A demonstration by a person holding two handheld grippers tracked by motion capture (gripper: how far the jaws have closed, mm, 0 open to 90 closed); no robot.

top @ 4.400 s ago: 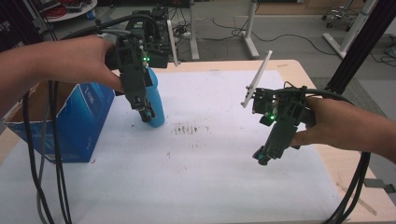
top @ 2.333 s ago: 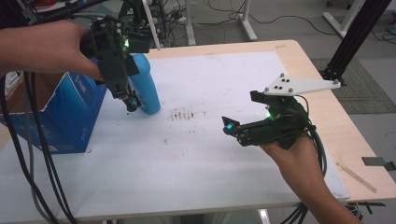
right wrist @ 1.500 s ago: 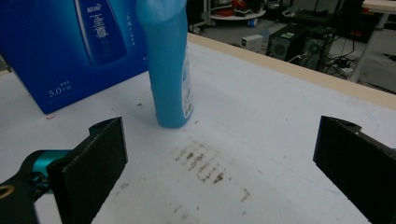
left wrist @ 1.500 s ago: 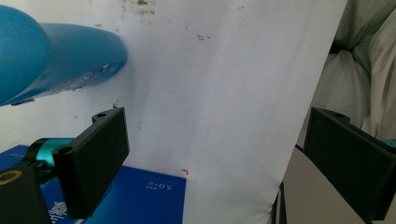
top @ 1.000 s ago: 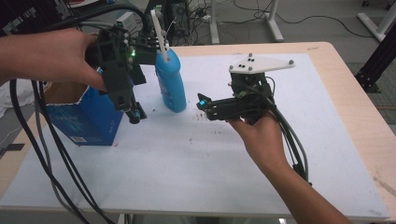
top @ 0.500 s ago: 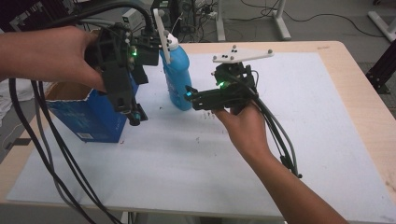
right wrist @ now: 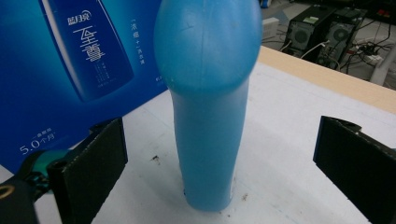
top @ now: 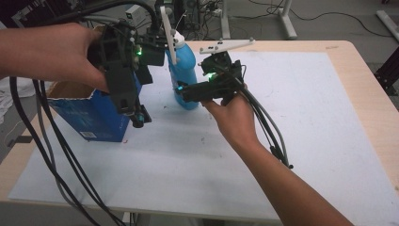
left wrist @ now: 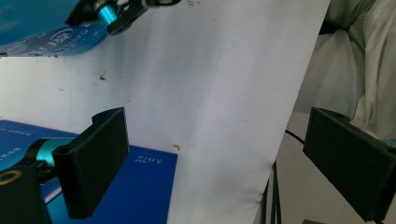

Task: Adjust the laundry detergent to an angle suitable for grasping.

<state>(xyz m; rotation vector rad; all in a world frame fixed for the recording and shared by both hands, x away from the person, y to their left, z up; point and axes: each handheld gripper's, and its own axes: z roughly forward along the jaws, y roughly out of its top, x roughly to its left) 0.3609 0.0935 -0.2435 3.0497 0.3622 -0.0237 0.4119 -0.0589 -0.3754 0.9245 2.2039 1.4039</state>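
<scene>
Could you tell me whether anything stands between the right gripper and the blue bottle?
Nothing visible does. The right gripper is open, and the blue bottle stands upright straight ahead, between its jaws, on bare white table cover.

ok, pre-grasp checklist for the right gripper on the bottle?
1. Right gripper jaws open: ok, both stand wide.
2. Bottle between the jaws: ok, centred in the right gripper view, pads not touching it.
3. Bottle upright on the mat: ok.
4. Left gripper clear of the bottle: ok, it hangs by the box, jaws open and empty.
5. Box clear of the closing path: cannot tell, it stands close behind the bottle on one jaw's side.
6. Grip height: ok, jaws level with the lower body.
</scene>
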